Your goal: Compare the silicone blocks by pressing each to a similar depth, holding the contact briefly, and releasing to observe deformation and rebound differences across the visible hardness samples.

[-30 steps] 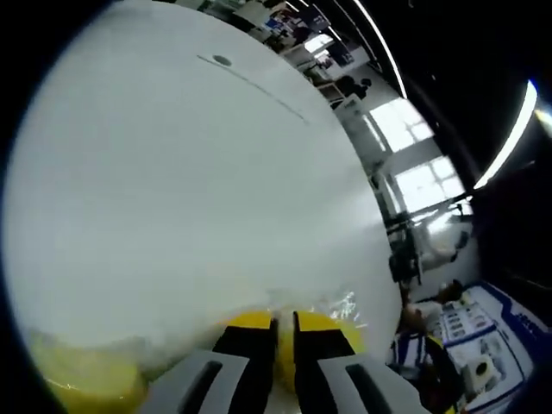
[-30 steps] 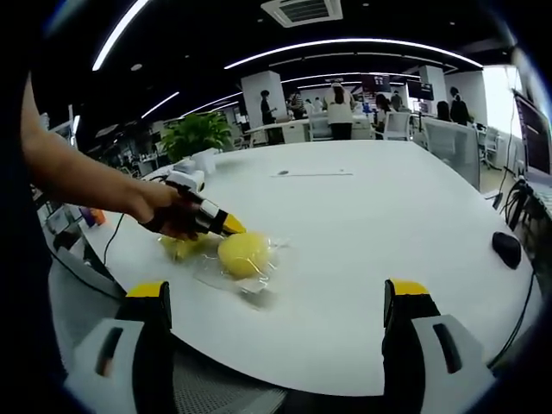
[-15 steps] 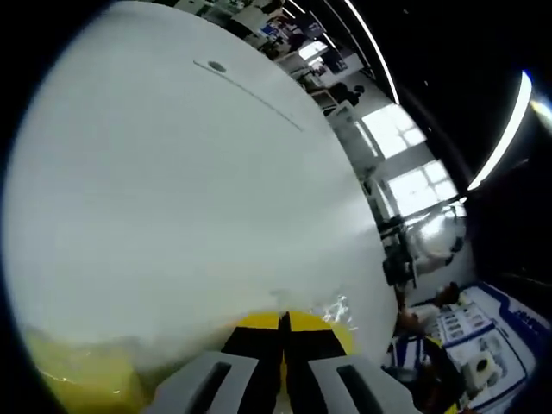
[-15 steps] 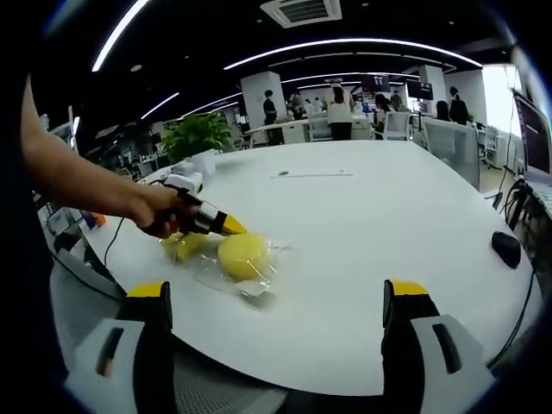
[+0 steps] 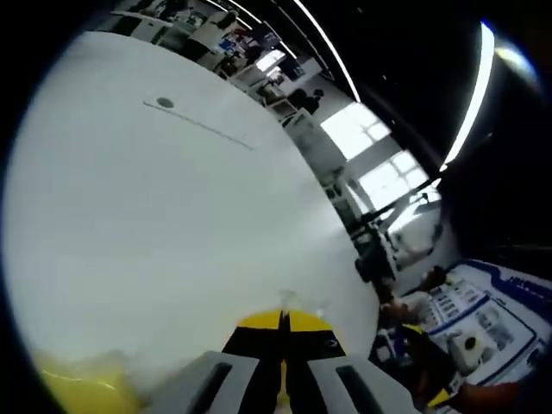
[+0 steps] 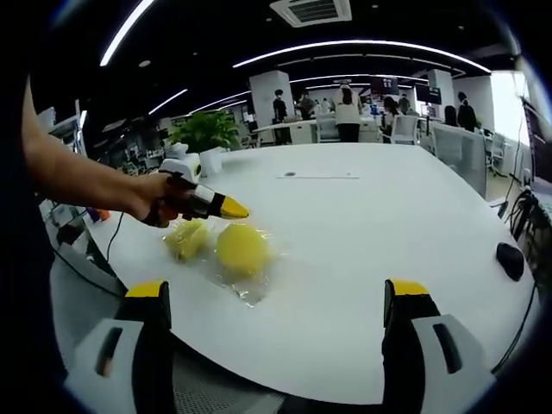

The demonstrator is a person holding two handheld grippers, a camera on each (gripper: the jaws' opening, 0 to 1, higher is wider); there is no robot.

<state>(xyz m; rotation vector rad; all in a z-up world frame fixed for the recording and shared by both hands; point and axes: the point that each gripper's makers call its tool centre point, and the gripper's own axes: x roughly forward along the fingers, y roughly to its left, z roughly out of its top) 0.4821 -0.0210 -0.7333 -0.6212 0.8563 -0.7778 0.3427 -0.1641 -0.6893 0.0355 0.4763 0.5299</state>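
The left gripper [image 6: 231, 208] is held with jaws pressed together, just above the two yellow silicone blocks [image 6: 241, 249]. The right gripper [image 6: 276, 297] is spread wide, well apart from them, over the white table [image 6: 371, 216].

Left gripper [image 5: 283, 323]: jaws pressed together, yellow tips meeting at bottom centre of the left gripper view. In the right gripper view it enters from the left at mid-height, held in the person's hand [image 6: 159, 200], bare forearm reaching in from the left edge; tips point right (slightly downward). Right gripper [image 6: 280, 297]: jaws spread wide apart, one at lower left and one at lower right of the right gripper view, nothing between them.
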